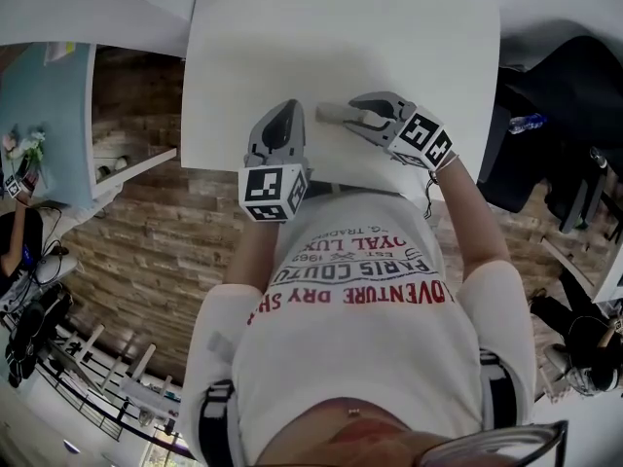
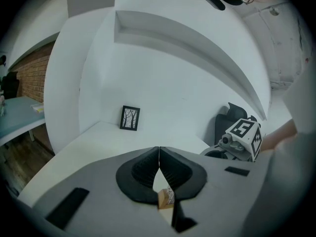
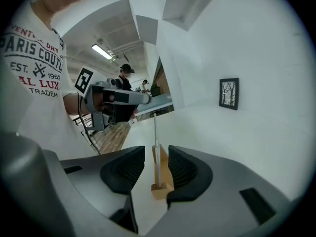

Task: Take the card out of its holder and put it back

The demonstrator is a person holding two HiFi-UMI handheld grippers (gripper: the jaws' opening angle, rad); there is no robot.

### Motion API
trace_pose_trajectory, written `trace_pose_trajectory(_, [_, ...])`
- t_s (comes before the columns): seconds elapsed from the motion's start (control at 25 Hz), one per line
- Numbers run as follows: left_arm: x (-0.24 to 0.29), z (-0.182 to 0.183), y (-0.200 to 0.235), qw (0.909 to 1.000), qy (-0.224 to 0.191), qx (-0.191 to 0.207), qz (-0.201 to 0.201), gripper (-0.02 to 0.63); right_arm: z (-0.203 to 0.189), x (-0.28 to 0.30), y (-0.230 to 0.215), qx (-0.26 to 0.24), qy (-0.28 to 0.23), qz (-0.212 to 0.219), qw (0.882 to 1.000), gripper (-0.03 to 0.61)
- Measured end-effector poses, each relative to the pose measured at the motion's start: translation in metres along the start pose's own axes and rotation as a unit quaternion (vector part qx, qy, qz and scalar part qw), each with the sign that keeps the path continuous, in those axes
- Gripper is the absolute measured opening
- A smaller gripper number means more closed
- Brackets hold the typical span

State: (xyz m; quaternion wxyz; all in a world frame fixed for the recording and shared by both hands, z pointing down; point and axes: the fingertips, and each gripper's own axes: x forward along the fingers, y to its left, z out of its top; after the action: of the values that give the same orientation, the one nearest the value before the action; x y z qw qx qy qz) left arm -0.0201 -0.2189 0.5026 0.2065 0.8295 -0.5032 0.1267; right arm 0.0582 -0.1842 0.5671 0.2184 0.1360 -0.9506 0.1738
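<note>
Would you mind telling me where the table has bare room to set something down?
The table is bare beyond the card holder, across to the framed picture at its far side. The near edge is crowded: left gripper and right gripper meet at the holder.

The table (image 1: 341, 27) is white and the floor (image 1: 146, 251) is brown wood. The left gripper (image 2: 159, 149) and the right gripper (image 3: 157, 149) are grey with black pads (image 3: 126, 169), and the cube (image 1: 273, 191) has black and white squares. The holder (image 3: 162, 189) is light brown, the card (image 3: 156, 132) is pale, and the little picture (image 2: 130, 118) has a black frame.
</note>
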Motion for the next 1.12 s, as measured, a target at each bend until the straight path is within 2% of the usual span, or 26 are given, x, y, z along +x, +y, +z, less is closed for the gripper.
trace_pose_trajectory(0.12, [-0.002, -0.005, 0.002, 0.9999, 0.002, -0.007, 0.009, 0.025, -0.006, 0.007, 0.007, -0.01, 0.01, 0.034, 0.999, 0.11])
trace_pose_trajectory(0.36, [-0.007, -0.015, -0.002, 0.9996, 0.011, -0.014, 0.022, 0.025, -0.01, 0.006, 0.007, -0.026, 0.012, 0.054, 0.998, 0.046])
trace_pose_trajectory(0.64, [-0.013, -0.018, 0.013, 0.999, 0.015, -0.022, 0.036, 0.025, -0.007, 0.015, 0.007, -0.049, 0.021, 0.078, 0.996, 0.04])
trace_pose_trajectory(0.8, [-0.014, -0.015, 0.006, 0.9995, 0.013, -0.007, 0.027, 0.025, -0.006, 0.01, 0.011, -0.065, 0.023, 0.086, 0.994, 0.037])
trace_pose_trajectory(1.12, [-0.016, -0.005, 0.01, 0.9998, -0.006, -0.007, 0.016, 0.025, 0.025, 0.0, 0.014, -0.071, -0.006, 0.067, 0.995, 0.035])
